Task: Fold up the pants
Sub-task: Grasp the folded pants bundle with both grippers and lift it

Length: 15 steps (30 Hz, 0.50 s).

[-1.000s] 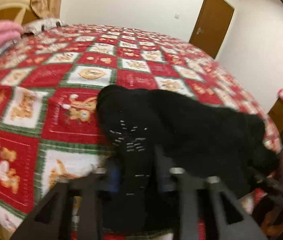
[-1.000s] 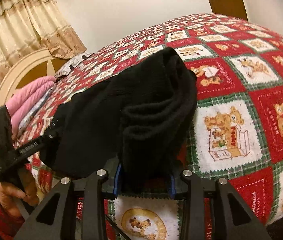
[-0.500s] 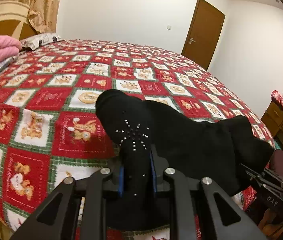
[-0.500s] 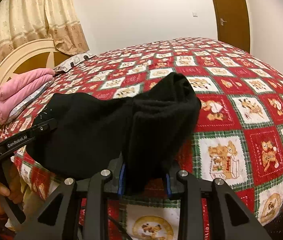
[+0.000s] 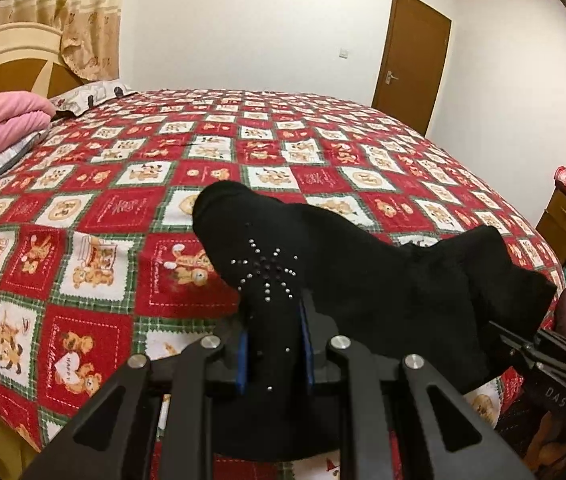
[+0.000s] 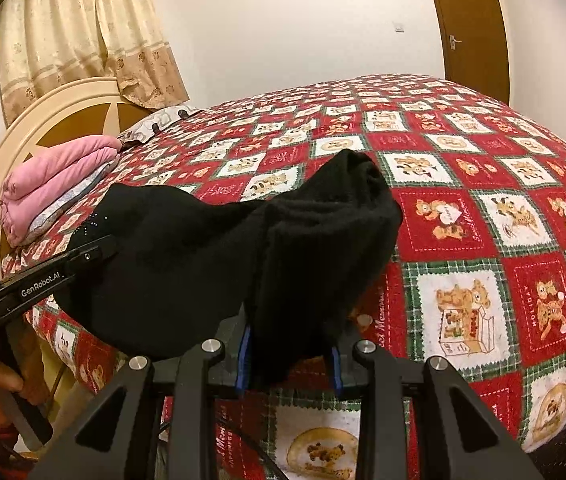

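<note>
Since the earlier frame both grippers have pulled back toward the bed's near edge w/ the pants [image 5: 363, 280] stretched between them. Left gripper [image 5: 273, 344] pinches the rhinestone end, right gripper [image 6: 289, 350] clamps the other end, prob. the waistband. Pants lie bunched on the quilt [image 5: 83, 240]. Risk: uneven pull skews the fold, or thick fabric slips out.

The right gripper [image 6: 289, 354] clamped a thick fold of soft black knit pants [image 6: 219, 256] between its blue-padded fingers [image 6: 244, 356]. The garment draped across the red-and-white teddy-bear patchwork quilt [image 6: 483, 208] — its far end pinched by the left gripper [image 6: 95, 252], near folded pink blankets [image 6: 55, 172].
</note>
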Tool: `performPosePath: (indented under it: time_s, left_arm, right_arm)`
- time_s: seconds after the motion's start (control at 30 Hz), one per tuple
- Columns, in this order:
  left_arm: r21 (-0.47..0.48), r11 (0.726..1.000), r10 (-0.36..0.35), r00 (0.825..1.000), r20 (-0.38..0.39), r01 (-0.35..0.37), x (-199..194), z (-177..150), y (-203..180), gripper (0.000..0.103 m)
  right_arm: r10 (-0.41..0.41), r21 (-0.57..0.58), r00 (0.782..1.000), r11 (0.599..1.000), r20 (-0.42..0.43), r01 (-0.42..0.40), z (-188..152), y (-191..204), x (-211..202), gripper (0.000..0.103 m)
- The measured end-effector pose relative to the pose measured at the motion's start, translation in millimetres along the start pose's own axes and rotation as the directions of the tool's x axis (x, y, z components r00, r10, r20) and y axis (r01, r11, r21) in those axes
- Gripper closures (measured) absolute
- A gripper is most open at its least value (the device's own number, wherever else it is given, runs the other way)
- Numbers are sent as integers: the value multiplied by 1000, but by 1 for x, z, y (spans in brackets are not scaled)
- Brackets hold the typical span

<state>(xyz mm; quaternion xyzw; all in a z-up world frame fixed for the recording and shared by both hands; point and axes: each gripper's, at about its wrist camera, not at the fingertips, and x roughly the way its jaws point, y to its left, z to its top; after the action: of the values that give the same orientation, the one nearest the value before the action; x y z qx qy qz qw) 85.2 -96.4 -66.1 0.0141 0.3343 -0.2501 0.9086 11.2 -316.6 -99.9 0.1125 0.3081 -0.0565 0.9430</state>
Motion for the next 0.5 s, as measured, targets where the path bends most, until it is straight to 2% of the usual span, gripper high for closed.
performPosePath:
  time_s: [0.5]
  left_arm:
    - [-6,1000,-4,1000,9,4,-8,8,6,82]
  right_arm:
    - [28,-6,999,1000,30,-28,13,15,-12,72]
